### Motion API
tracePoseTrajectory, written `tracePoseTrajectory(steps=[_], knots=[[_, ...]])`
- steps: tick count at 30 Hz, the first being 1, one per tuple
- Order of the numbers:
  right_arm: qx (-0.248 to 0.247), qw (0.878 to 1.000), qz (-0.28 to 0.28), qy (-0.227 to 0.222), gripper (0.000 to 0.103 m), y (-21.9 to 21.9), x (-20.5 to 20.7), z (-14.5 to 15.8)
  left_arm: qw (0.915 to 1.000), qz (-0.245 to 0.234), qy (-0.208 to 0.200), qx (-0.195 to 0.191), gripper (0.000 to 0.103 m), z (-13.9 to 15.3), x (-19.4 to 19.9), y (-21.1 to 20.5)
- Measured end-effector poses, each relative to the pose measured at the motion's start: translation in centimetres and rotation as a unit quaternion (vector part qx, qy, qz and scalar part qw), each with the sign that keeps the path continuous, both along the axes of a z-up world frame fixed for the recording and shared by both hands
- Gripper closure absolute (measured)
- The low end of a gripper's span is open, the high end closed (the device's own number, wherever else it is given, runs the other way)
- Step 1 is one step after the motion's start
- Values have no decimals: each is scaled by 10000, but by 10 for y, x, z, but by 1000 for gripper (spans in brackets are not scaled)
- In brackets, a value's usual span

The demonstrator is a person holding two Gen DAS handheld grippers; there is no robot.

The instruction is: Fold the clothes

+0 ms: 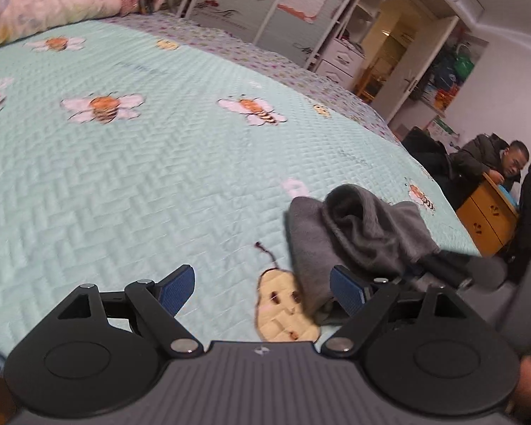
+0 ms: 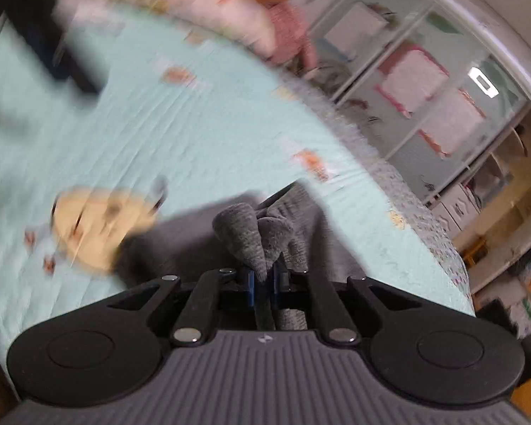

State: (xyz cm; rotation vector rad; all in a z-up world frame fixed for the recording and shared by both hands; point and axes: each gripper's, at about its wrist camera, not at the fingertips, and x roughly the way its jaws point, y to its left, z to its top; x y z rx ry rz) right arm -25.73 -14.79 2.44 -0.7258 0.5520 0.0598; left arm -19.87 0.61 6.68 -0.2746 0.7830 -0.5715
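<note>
While your left gripper [image 1: 262,288] hangs low over the pale mint quilted bedspread printed with bees [image 1: 131,177], its blue-padded jaws stand spread wide with nothing between them, which reads as a hand kept free and ready to take a second hold. Through that wrist camera you see the soft grey fleecy garment [image 1: 350,233] bunched just ahead of your right-hand pad and partly lifted off the cover, its folds rumpled into a hump beside a cream bee face stitched on the quilt [image 1: 283,308]. The cloth trails off toward the lower right, where a dark blurred shape that I take to be your other tool draws it up. A pink floral pillow [image 1: 35,3] lies at the far head of the bed, and a seated person in a dark jacket [image 1: 492,163] is off to the right, well apart from the work. From the right wrist camera, your right gripper [image 2: 263,281] has its jaws pressed nearly together, pinching a gathered ridge of the grey garment [image 2: 255,233]; that tight nip on a thick tuck looks meant to carry the piece without slipping. The rest of it drapes away below and to both sides over the bedspread, still crumpled, no flat panel or clean crease showing, so the folding seems barely begun.
</note>
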Motion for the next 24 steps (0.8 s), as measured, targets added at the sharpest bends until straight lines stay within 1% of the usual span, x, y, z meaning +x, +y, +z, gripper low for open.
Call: tracePoseTrajectory(steps=[1,4,7,10,12,14,16,18,20,21,22,23,24], knots=[[-40,10000,-16,-32,94,1,-3,-3,10000,3,24,-29,16,-2,0,3],[-131,9999,1,-92,94,-1,-7,1,9999,-30,111,-119,16,-8,2,9],[-229,9993,21,-283,94,2,-9,15,9996,-2,114,-246,16,-9,6,8],[-85,9986,97,-505,94,8,-10,28,9993,44,87,-371,16,-7,11,7],[-142,9986,217,-457,94,13,-5,22,9993,71,89,-344,16,-6,15,5],[-356,9989,277,-123,94,18,3,2,9994,86,75,-315,16,-2,18,1],[-457,9984,327,-18,93,22,3,-12,9994,47,-6,-349,16,5,22,-3],[-592,9975,358,-167,89,25,-3,-19,9989,-61,-55,-471,16,15,25,-12],[-699,9962,413,-313,87,26,-8,-23,9979,-250,-138,-588,16,26,30,-27],[-729,9956,459,-380,85,26,-10,-23,9971,-375,-201,-627,16,33,33,-37],[-674,9955,500,-441,83,23,-14,-20,9959,-528,-282,-676,15,41,34,-49],[-488,9962,533,-492,80,18,-19,-14,9945,-695,-341,-703,15,45,36,-62],[-302,9965,566,-543,74,13,-24,-8,9928,-864,-397,-726,15,49,38,-74]])
